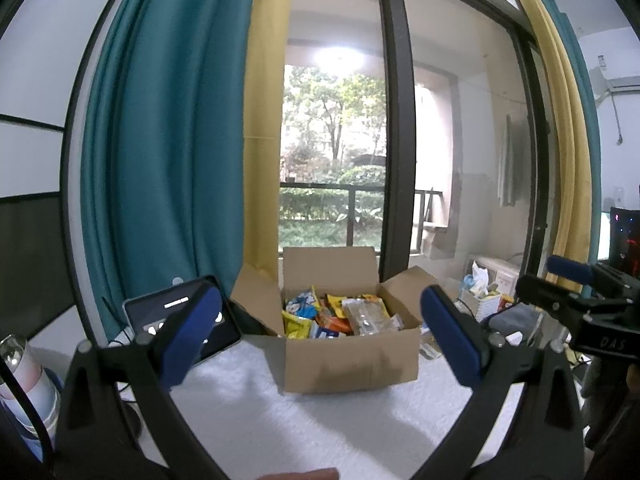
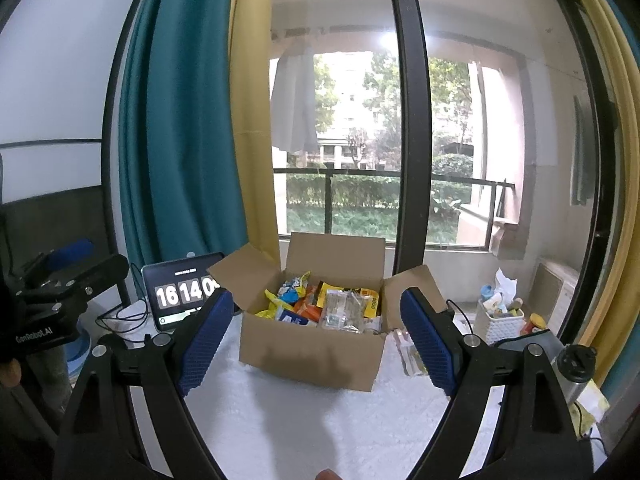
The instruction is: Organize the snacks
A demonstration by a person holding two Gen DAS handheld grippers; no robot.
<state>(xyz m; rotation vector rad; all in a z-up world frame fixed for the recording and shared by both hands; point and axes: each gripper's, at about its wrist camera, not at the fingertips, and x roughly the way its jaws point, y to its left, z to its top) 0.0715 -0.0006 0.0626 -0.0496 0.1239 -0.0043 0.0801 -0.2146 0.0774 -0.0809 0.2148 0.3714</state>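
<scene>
I hold my left tool (image 1: 320,332) level and pointed straight ahead, released, its blue pads spread wide with nothing between them. The cardboard box (image 1: 352,364) sits dead ahead of it on the white desk (image 1: 280,420), flaps up, with the snacks (image 1: 336,314) piled inside. My right tool (image 2: 318,336) is posed the same way (also released and empty), the box just beyond its tips. A clock tablet (image 2: 182,292) leans ahead-left of the right tool; a white basket (image 2: 500,326) stands ahead-right, and a clear packet (image 2: 412,354) lies on the desk beside the box.
</scene>
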